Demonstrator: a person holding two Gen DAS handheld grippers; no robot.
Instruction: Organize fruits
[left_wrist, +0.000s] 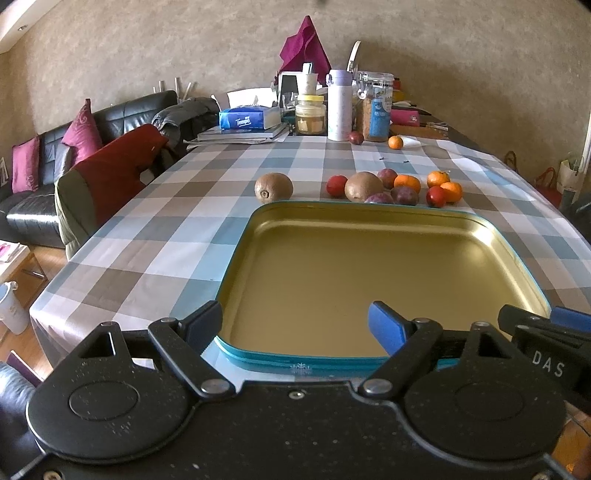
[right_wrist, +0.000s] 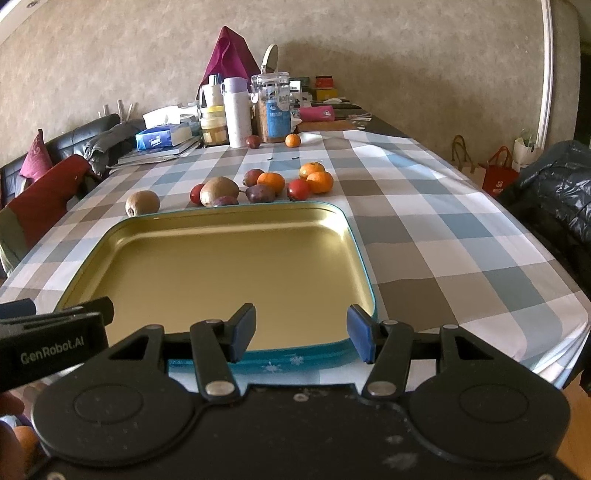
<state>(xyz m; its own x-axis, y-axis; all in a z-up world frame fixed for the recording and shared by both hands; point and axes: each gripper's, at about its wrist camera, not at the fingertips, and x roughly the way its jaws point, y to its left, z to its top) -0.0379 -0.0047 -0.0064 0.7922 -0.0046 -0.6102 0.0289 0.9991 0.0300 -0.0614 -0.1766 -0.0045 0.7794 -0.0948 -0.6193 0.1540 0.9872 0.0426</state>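
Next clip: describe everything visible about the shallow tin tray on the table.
The tin tray is a shallow rounded square, looks like metal, gold inside and teal outside with white snowflake prints on the near wall. It lies flat and empty on the checked tablecloth, near the table's front edge. Both grippers hover open at its near rim; contact is unclear.
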